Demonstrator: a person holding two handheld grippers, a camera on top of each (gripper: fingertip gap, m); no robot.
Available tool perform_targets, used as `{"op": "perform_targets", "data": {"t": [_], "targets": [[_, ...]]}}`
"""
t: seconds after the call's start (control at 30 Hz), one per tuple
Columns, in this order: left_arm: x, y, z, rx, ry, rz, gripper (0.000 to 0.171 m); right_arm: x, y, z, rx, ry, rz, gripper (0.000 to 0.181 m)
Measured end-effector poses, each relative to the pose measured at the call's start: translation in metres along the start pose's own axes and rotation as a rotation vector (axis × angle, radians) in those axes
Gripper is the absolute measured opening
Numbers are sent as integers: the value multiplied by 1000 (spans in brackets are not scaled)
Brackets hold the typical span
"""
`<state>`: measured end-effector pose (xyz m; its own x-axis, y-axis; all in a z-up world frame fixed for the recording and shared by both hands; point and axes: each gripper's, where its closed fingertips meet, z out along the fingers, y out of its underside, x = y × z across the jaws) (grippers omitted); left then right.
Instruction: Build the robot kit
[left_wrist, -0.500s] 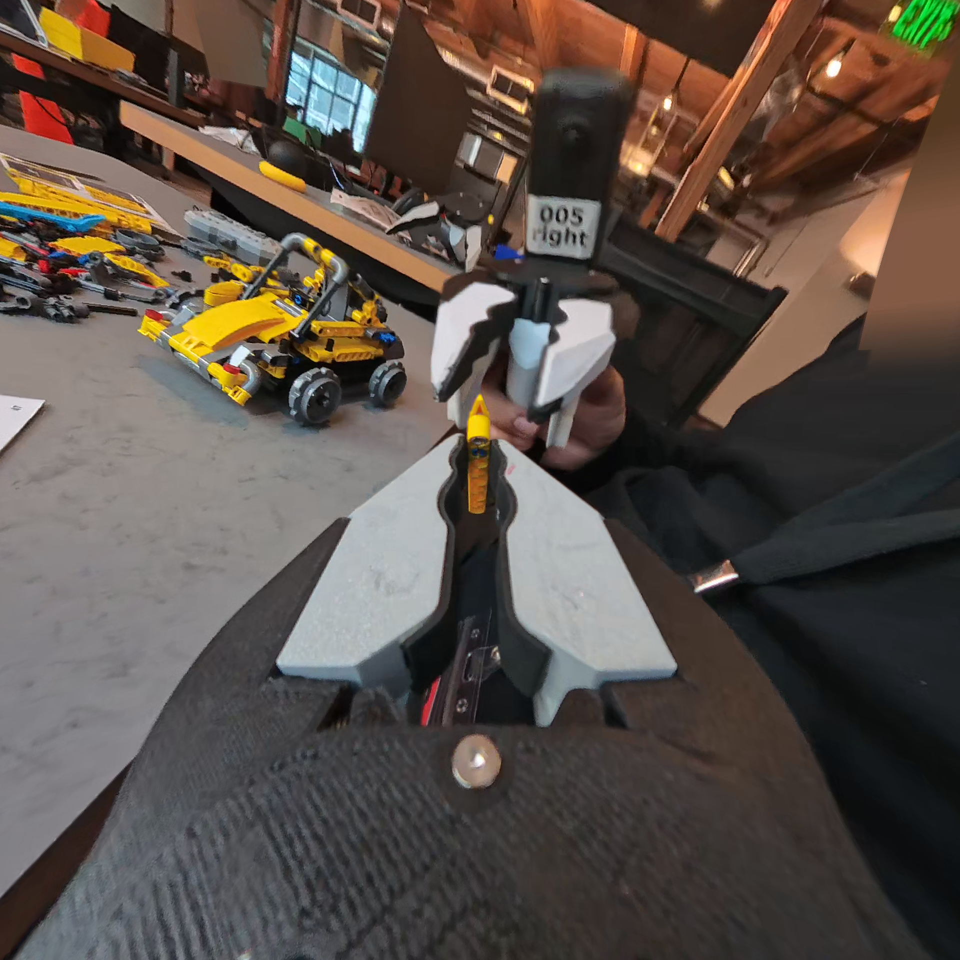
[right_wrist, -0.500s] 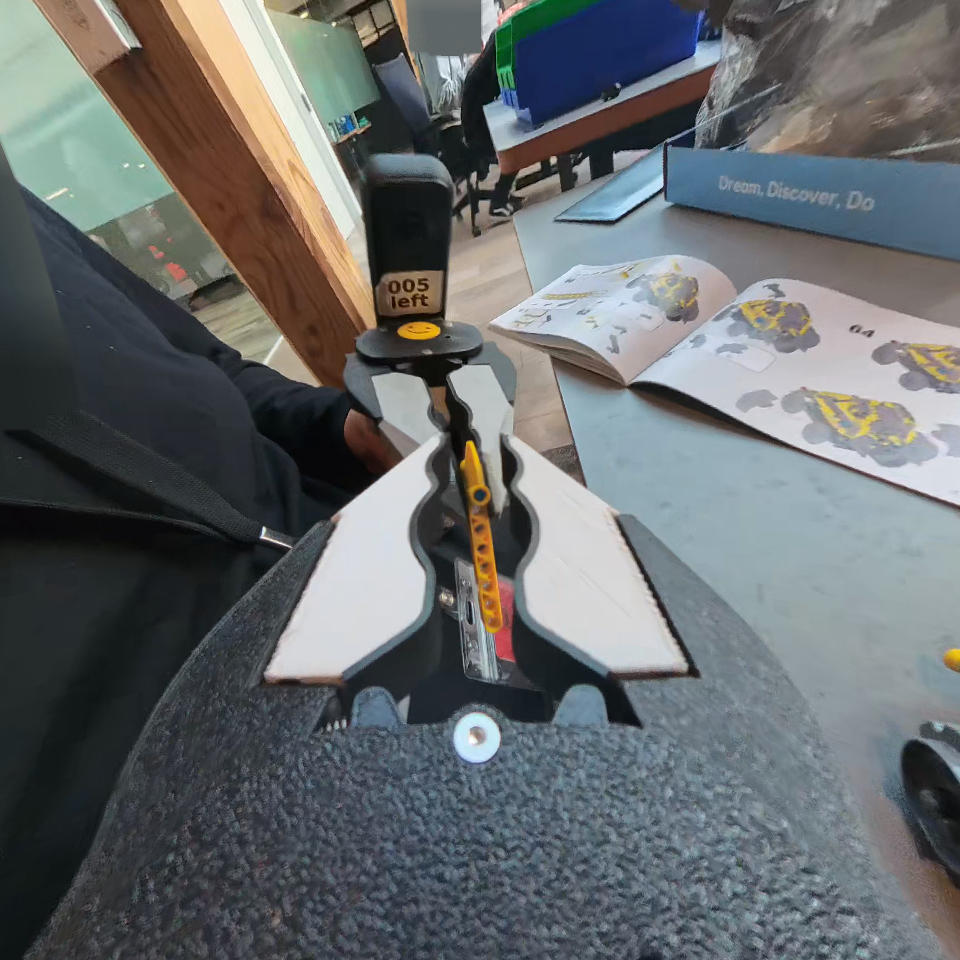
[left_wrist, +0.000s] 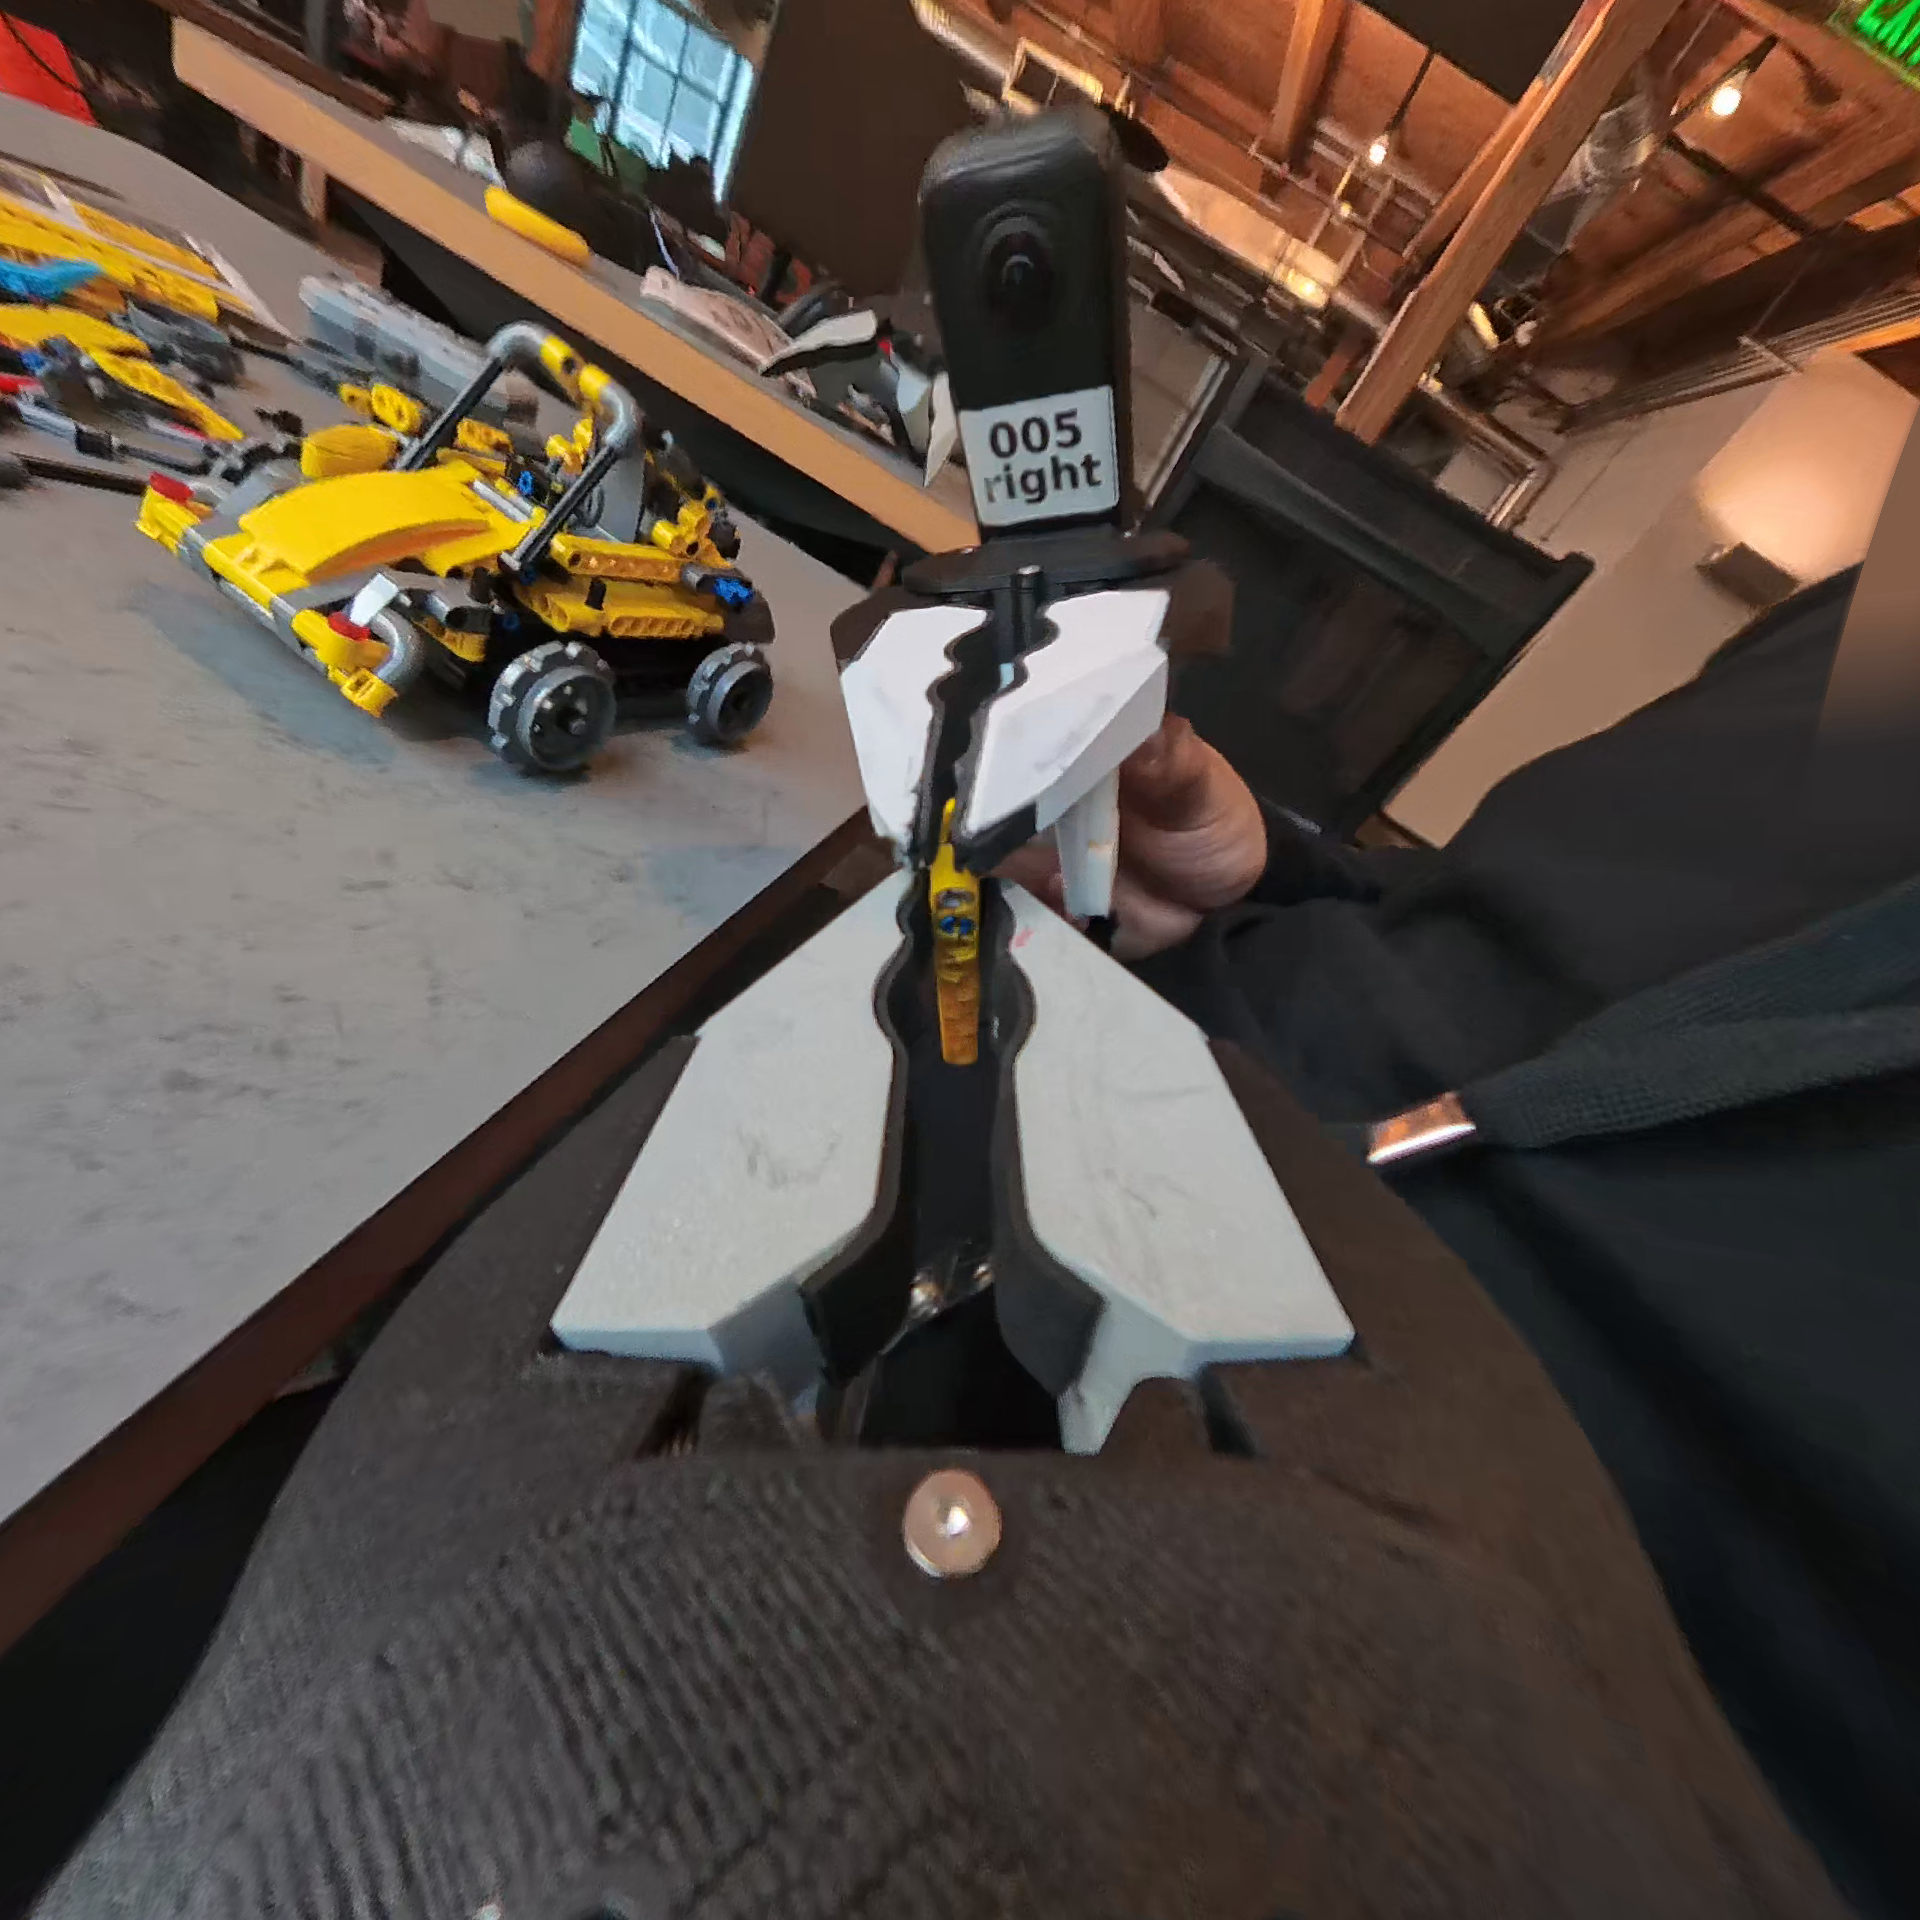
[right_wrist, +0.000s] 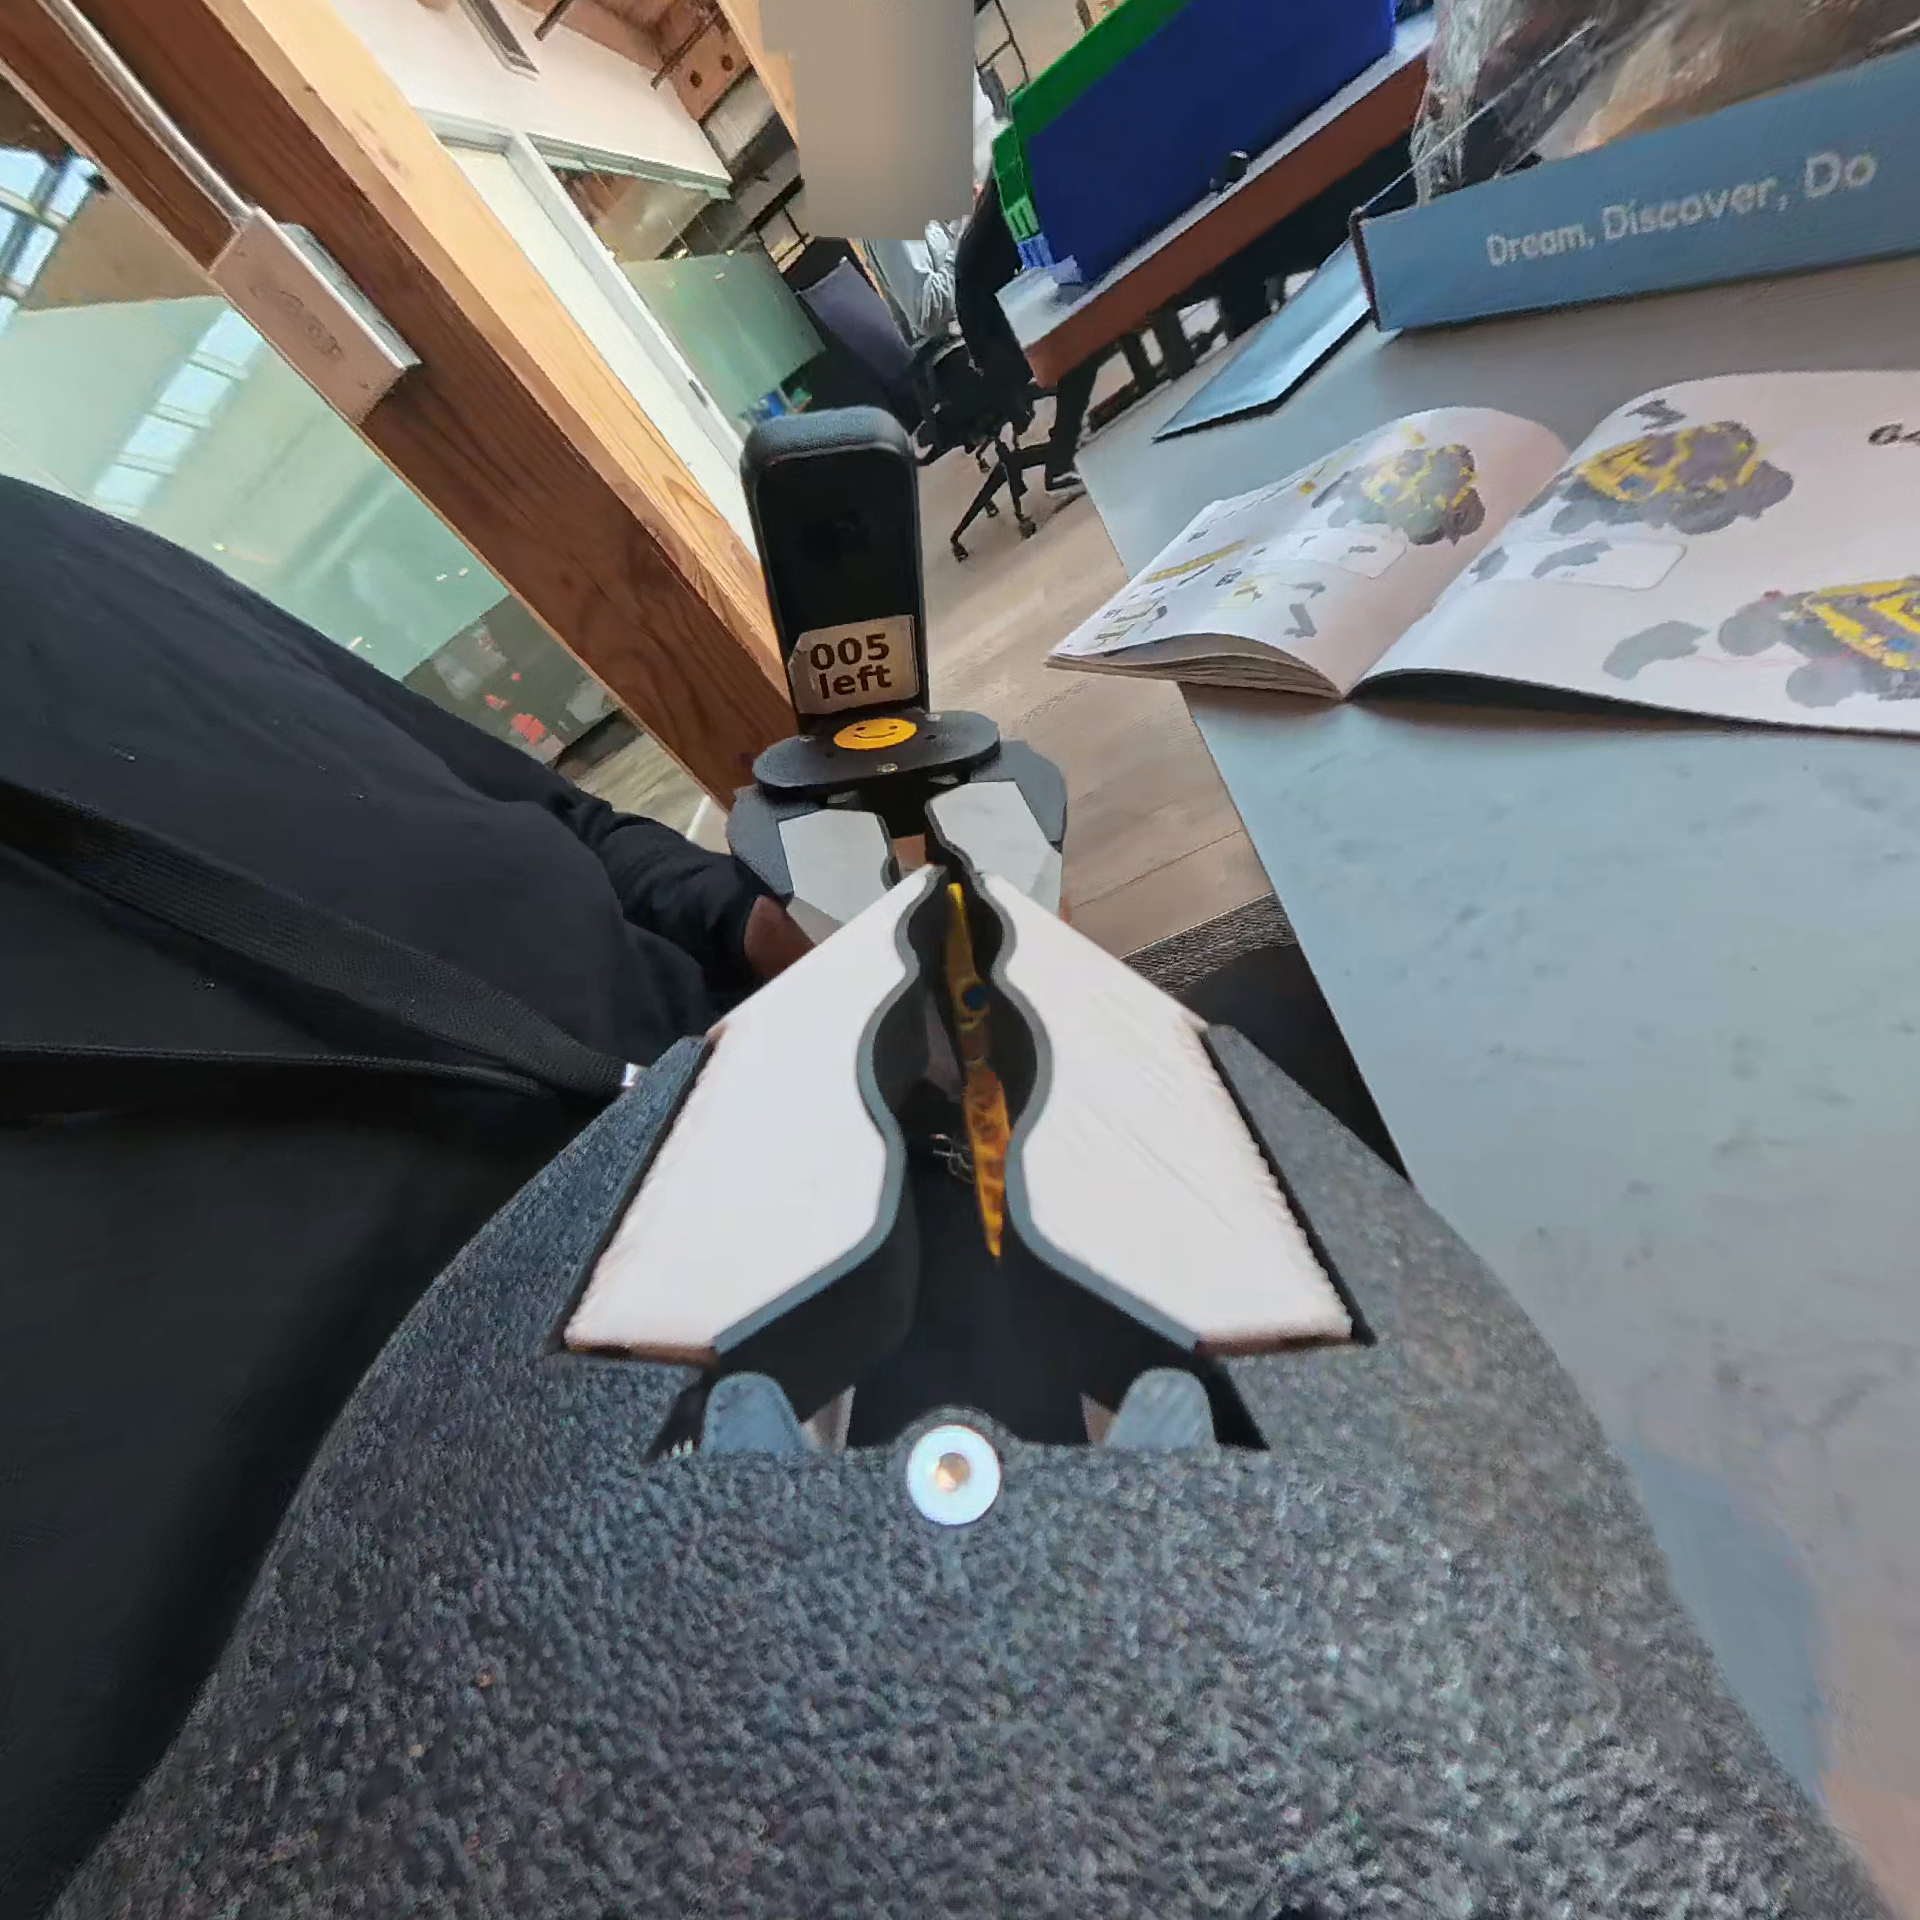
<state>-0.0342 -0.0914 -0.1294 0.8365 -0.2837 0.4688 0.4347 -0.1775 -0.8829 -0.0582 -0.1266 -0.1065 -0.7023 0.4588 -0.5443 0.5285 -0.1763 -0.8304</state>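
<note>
My two grippers face each other tip to tip in the air, off the table's edge, in front of a person in black. A thin yellow beam (left_wrist: 956, 971) with a blue pin runs between them. My left gripper (left_wrist: 951, 883) is shut on one end of it. The right gripper (left_wrist: 935, 826) is shut on the other end, with a hand behind it. In the right wrist view the beam (right_wrist: 977, 1091) lies between my right gripper's fingers (right_wrist: 951, 888), and the left gripper (right_wrist: 920, 862) meets it just beyond.
A yellow and grey toy car (left_wrist: 468, 582) stands on the grey table (left_wrist: 260, 935), with loose yellow and black parts (left_wrist: 94, 332) behind it. An open instruction booklet (right_wrist: 1507, 561) and a blue box (right_wrist: 1642, 208) lie on the table to the right. Only a small space, under 4 cm, lies between the two pairs of fingers.
Both grippers have tilted and shifted a little while still holding the beam. In the right wrist view the beam has turned more edge-on. The table edge now shows in the left wrist view.
</note>
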Motion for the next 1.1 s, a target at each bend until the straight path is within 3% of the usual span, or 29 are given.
{"op": "perform_targets", "data": {"t": [0.17,0.5,0.63,0.7,0.8,0.9,1.0,1.1], "targets": [[9,-9,-6,86,17,-37,5,-4,2,-16,47,34,36,2],[13,-4,-1,65,18,-23,5,-2,10,-27,50,89,24,0],[11,3,3,22,20,-34,5,11,22,-35,-37,137,12,0],[5,11,9,-46,23,-91,5,13,23,-44,-124,181,-112,1],[-2,22,16,-132,65,-222,5,8,27,-52,-339,233,-385,43],[-1,24,20,-179,136,-315,4,20,33,-57,-581,386,-760,40],[4,25,25,-221,152,-312,4,27,46,-56,-766,416,-1031,16],[4,20,28,-218,157,-336,4,38,44,-55,-826,502,-1179,10]]}}
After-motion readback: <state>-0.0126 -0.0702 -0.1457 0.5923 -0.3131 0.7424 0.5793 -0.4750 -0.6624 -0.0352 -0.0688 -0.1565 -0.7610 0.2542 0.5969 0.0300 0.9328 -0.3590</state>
